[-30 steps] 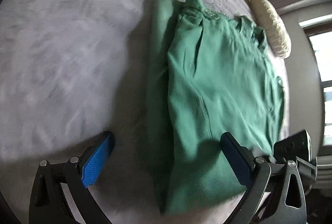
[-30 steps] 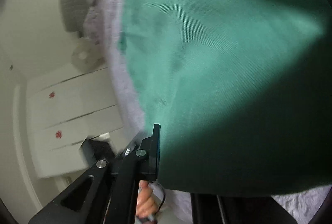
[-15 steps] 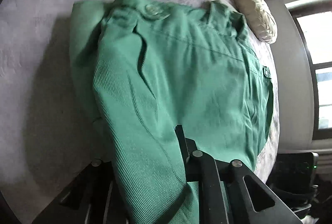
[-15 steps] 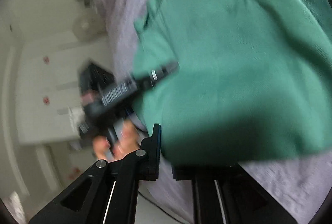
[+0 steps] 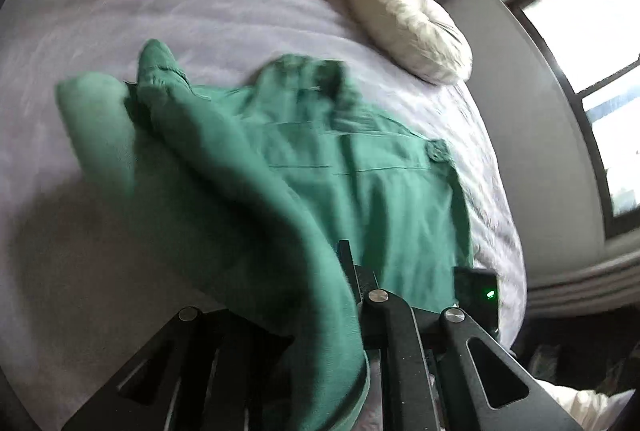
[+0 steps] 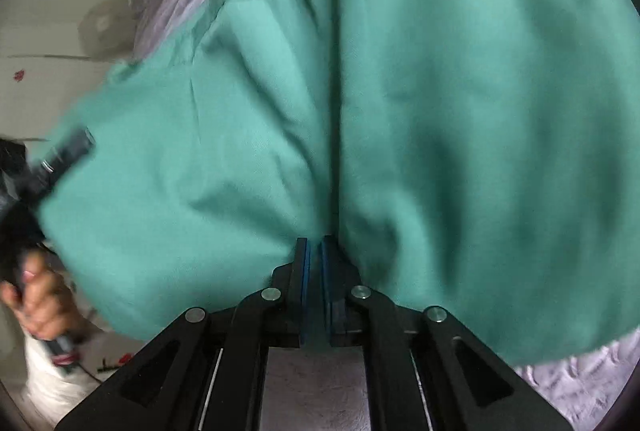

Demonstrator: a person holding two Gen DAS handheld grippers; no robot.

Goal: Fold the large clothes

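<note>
The right hand-held gripper (image 6: 315, 245) is pinching the near hem of the green garment (image 6: 400, 91), its blue-padded fingers (image 6: 303, 271) nearly touching with a fold of cloth between them. A second ago that same edge was draped loosely over the fingers; now the cloth is bunching into creases that run away from the grip.

The left hand-held gripper (image 5: 344, 271) has changed more. A second ago it was spread wide above the flat garment; now it is clamping the garment's near left edge and lifting it, so a thick roll of cloth is hanging over the fingers. The left finger is buried under that roll, so the exact bite is probably narrow but hard to confirm.

Both near corners are therefore in hand, which I judge to be the start of carrying the hem toward the collar for a crosswise fold.

Beyond the grippers, the garment's far half is lying on the lavender bed (image 5: 100, 11), with a cream pillow (image 5: 412, 31) past its collar.

No brand, label or legible writing is showing; the small markings on the left gripper's body in the right view are too blurred to read.
</note>
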